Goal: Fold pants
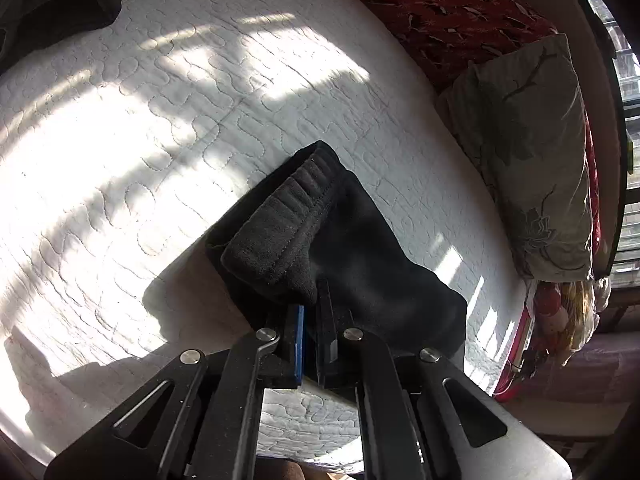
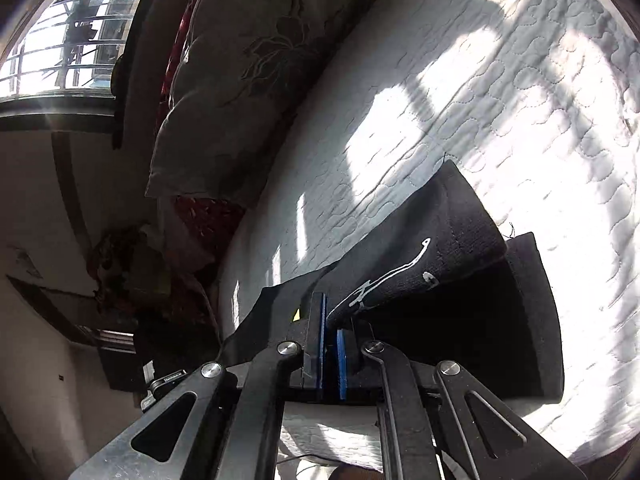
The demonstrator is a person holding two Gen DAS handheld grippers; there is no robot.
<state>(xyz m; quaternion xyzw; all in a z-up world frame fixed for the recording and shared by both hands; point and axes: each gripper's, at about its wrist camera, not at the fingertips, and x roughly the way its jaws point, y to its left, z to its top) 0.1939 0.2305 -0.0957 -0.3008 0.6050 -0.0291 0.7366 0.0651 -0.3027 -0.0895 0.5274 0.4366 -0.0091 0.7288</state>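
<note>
Both grippers clamped on black pants over a quilted mattress.

The left gripper [image 1: 314,304] pinches the ribbed waistband; the right gripper [image 2: 332,320] nips a printed edge. The pants [image 1: 360,248] extend ahead of each onto the white mattress [image 1: 160,120], pillow [image 1: 528,152] beyond.

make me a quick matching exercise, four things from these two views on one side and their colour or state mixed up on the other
Things:
1. pants
2. mattress cover
3. pillow
4. left tongs

Colour or state:
A. white, quilted
B. greyish with a flower pattern
C. black, lifted at both ends
D. shut on ribbed waistband cloth

Pairs: 1-C, 2-A, 3-B, 4-D. The right tongs are likewise shut on the pants, at the end with white print.
</note>
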